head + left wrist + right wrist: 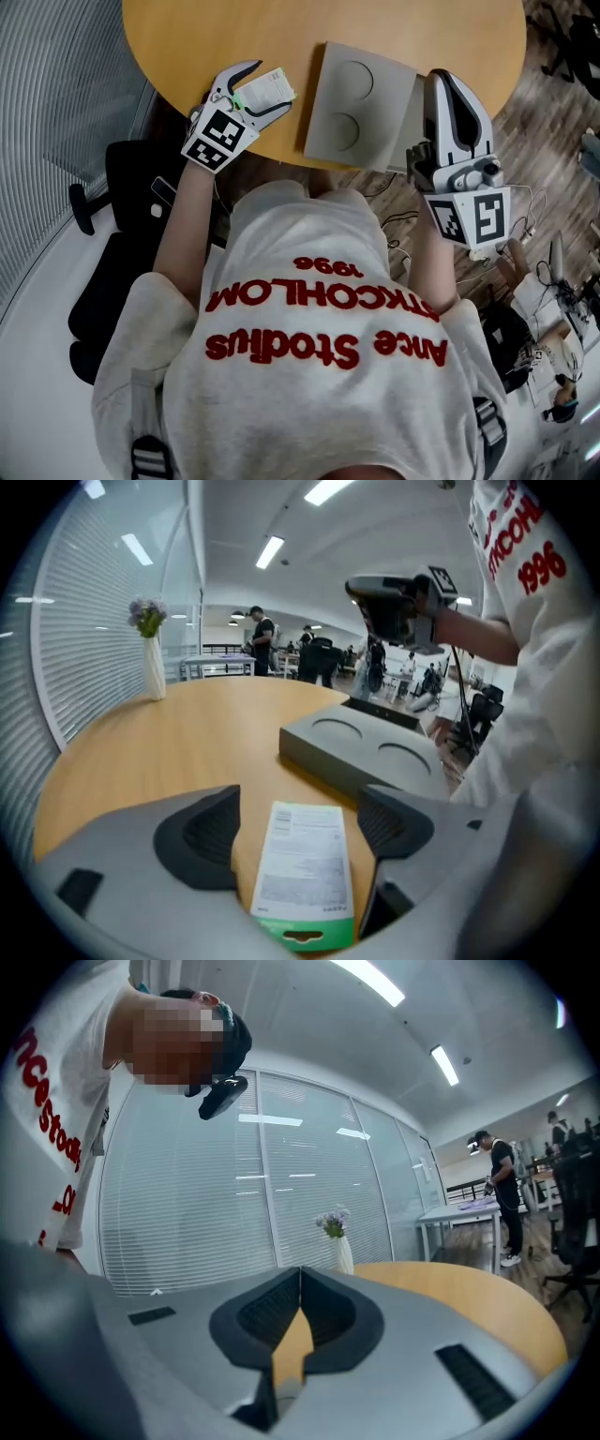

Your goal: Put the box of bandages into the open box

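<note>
The box of bandages (274,86), white with a green end, lies flat on the round wooden table (187,37). My left gripper (262,89) stands open around it. In the left gripper view the box of bandages (305,864) rests between the pads (202,836) with a gap on each side. The grey box (361,103) with two round recesses sits to its right, and the grey box (361,752) shows ahead in the left gripper view. My right gripper (442,80) hovers shut and empty over the grey box's right edge, and the right gripper (298,1283) shows its jaws meeting.
A white vase with purple flowers (150,653) stands at the table's far side. A black chair (122,244) is at the person's left, and cables and equipment (544,281) lie on the floor at the right. People stand far off in the room (258,639).
</note>
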The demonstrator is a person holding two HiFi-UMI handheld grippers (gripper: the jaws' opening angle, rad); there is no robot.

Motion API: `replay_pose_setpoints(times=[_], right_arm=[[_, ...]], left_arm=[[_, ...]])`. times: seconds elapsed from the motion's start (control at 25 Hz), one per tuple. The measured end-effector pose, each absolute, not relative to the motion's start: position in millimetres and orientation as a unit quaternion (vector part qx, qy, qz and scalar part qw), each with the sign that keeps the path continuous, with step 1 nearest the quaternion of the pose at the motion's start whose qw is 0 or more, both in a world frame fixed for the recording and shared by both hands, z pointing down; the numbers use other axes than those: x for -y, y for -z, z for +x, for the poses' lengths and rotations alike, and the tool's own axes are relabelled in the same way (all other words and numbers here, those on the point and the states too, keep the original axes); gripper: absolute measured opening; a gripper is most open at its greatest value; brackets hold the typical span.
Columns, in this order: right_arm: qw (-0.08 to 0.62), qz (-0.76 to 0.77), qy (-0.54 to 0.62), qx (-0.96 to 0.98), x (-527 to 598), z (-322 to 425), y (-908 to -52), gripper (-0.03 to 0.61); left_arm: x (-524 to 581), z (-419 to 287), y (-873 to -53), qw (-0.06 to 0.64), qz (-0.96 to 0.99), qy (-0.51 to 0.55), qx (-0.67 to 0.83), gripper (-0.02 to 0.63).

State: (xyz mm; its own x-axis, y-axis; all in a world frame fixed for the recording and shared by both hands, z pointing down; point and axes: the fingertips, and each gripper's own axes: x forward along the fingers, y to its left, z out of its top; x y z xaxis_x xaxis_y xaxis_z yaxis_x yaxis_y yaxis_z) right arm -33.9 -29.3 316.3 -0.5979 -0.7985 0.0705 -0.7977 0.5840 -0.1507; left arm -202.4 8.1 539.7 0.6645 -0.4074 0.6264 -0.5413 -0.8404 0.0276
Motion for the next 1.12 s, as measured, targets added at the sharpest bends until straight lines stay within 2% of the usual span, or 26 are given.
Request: replay_pose_setpoints(times=[0.56,0.88,0.92,0.96,1.12], right_arm=[[0.005,-0.454,0.096,-0.886,22,-21,-315,0.006],[0.008,-0.45,0.1,-0.887,16,-14,-307,0.006],[0.007,-0.45,0.099,-0.887,18,-16,-308,0.006],[0.006,-0.45,0.098,-0.888,21,-19,-311,0.006],[0.008,-0.453,0.092,-0.887,31,-18,-315,0.006]], left_arm=[[-20,-189,-590,0.11,0.845,-0.472,0.226,0.419],[-23,-185,-585,0.131,0.831,-0.493,0.223,0.418],[-22,-185,-587,0.13,0.831,-0.494,0.22,0.405],[-19,-187,-591,0.13,0.831,-0.496,0.216,0.359],[-9,-185,-591,0.125,0.837,-0.483,0.223,0.356]])
